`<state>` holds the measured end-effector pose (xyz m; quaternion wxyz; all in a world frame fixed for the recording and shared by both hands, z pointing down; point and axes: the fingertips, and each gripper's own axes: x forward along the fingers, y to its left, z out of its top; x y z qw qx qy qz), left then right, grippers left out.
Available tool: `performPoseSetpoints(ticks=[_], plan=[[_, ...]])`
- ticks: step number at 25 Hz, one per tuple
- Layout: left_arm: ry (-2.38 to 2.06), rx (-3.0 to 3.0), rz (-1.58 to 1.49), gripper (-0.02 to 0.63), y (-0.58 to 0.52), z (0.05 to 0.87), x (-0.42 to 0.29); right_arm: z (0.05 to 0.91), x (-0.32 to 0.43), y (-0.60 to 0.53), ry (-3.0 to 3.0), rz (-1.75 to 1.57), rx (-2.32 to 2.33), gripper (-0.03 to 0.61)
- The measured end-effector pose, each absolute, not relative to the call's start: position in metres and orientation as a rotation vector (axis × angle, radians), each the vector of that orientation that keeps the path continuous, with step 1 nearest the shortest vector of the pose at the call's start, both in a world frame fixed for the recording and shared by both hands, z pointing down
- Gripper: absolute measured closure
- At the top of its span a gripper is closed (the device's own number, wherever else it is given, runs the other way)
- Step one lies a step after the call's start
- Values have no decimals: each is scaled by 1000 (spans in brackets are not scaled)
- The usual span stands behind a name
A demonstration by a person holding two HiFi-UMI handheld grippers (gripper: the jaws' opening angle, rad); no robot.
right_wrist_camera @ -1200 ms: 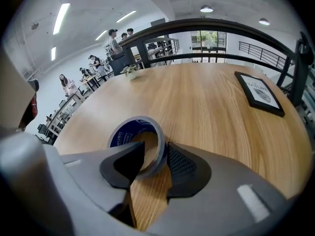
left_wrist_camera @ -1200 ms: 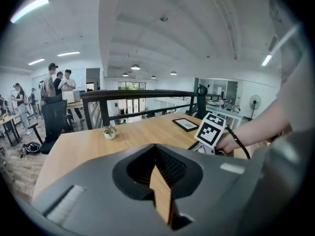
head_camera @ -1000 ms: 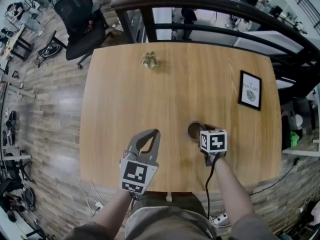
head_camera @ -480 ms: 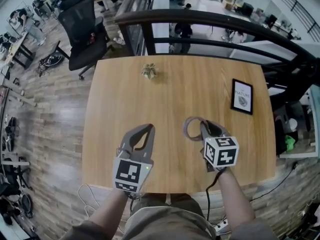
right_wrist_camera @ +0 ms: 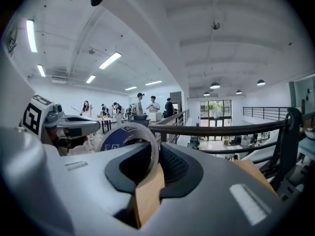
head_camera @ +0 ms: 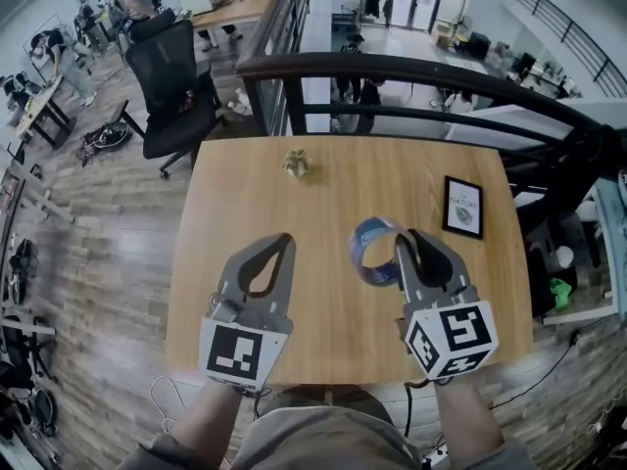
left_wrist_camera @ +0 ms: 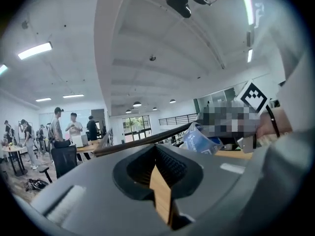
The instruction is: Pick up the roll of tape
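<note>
Head view: tape roll [head_camera: 375,268] in right tongs [head_camera: 406,241]

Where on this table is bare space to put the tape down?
The table is mostly bare. The left side is free from the small plant to the near edge, and so is the middle between plant and framed picture. Only the right edge beside the picture is tight.

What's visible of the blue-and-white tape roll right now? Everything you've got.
The blue-and-white ring-shaped roll of tape is a hollow ring with a pale, glossy outer winding and a blue printed face whose white lettering is too small to read. It stands on edge, slightly tilted, with its wall pinched between the jaws of the right gripper. It appears to hang clear of the light wooden table. Nothing else touches it.
</note>
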<state>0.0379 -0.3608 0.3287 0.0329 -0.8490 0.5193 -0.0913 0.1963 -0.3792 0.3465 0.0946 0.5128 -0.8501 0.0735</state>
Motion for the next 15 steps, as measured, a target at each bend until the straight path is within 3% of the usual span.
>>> performPoseSetpoints(ticks=[8, 15], plan=[[1590, -2442, -215, 612, -327, 291, 30, 283, 199, -339, -2613, -54, 1653, 514], [1612, -2456, -223, 612, -307, 302, 25, 284, 208, -315, -2609, -96, 1719, 514]])
